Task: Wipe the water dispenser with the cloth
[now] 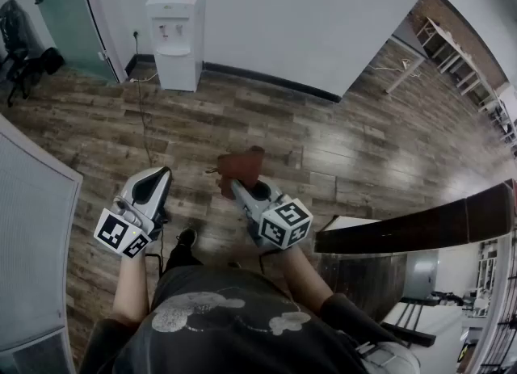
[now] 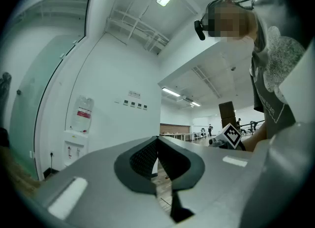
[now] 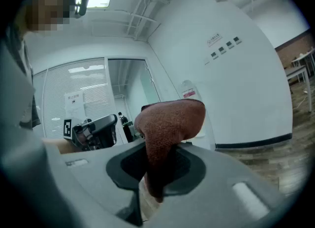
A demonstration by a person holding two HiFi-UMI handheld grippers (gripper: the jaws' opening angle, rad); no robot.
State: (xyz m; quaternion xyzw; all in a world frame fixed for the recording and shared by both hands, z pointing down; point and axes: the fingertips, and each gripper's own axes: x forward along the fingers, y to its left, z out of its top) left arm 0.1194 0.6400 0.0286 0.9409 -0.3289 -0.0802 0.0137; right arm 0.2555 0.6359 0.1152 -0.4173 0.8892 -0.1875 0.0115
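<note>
A white water dispenser (image 1: 178, 35) stands against the far wall, well ahead of both grippers; it also shows small at the left in the left gripper view (image 2: 76, 141). My right gripper (image 1: 239, 189) is shut on a brown cloth (image 1: 240, 167), which bulges above the jaws in the right gripper view (image 3: 167, 128) and partly hides the dispenser (image 3: 189, 94) behind it. My left gripper (image 1: 166, 172) is shut with nothing between its jaws, held level with the right one over the wooden floor.
A power cord (image 1: 144, 114) runs from the wall socket across the wooden floor (image 1: 339, 146) toward me. A dark counter edge (image 1: 420, 223) lies at my right, a glass partition (image 1: 36, 219) at my left, and desks (image 1: 452, 57) stand at far right.
</note>
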